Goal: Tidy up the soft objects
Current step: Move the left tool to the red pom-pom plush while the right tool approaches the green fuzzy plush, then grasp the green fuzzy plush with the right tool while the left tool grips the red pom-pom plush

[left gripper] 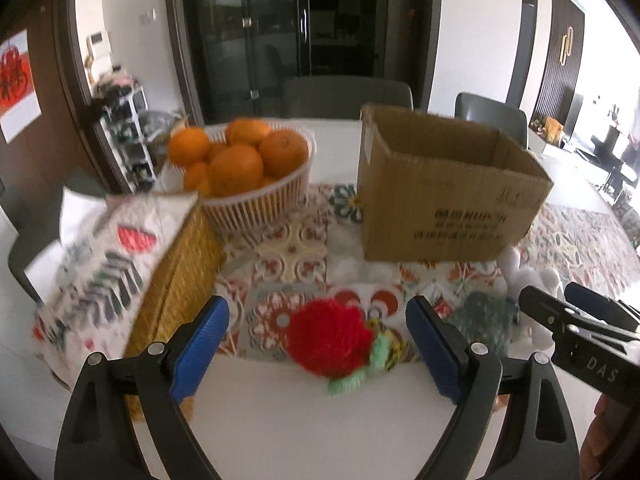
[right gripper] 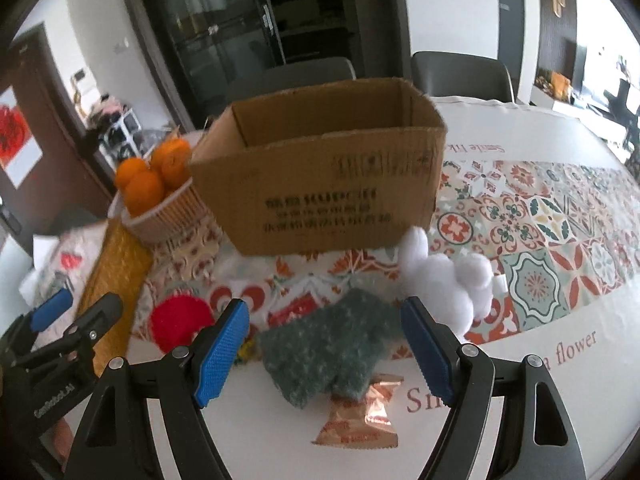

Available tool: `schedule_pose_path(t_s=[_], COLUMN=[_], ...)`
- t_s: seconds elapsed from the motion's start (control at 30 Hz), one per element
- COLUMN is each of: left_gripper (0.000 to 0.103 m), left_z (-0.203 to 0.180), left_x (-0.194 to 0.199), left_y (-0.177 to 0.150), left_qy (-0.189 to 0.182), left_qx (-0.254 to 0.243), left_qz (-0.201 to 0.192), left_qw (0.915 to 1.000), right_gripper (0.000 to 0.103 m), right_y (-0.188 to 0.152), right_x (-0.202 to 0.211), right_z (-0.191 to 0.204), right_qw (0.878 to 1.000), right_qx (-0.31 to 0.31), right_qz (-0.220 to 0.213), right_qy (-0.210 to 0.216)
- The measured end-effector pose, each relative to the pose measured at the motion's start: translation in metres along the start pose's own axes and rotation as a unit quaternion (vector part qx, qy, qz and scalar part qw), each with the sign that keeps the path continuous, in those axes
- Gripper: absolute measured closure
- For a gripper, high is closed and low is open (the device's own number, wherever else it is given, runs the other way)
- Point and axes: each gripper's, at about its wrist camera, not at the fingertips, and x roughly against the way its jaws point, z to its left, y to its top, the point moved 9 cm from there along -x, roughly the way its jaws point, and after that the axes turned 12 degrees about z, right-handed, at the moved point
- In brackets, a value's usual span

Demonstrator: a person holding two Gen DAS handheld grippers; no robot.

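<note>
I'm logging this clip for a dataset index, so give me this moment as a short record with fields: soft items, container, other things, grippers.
soft items: red fuzzy ball, teal knitted piece, white plush rabbit, all lying on the table
container: open cardboard box, behind the soft items; its visible part looks empty
other things: basket of oranges, snack packet partly under the teal piece
left gripper: open, framing the red ball, not touching
right gripper: open, framing the teal piece, not touching
surface: patterned tablecloth

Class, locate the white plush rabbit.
In the right wrist view, the white plush rabbit lies right of the teal knitted piece, before the cardboard box's right corner.
</note>
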Motion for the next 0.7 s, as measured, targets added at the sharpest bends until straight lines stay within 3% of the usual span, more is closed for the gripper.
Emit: schedule_pose_path(t_s=[0.37,0.7], left_gripper=[0.012,0.012], left_z=[0.003,-0.003], left_x=[-0.046,-0.074], left_y=[-0.035,-0.041], left_qy=[-0.046,-0.079], left_qx=[0.023,0.030], left_qz=[0.068,0.097], left_qw=[0.9964,0.9917], right_gripper=[0.024,0.024], right_y=[-0.026,-0.038], right_x=[-0.033,-0.068], right_z=[0.012,0.014], right_qw=[0.997,0.991], right_qx=[0.056,0.071], right_qz=[0.055,0.109], right_qy=[-0.024,-0.023])
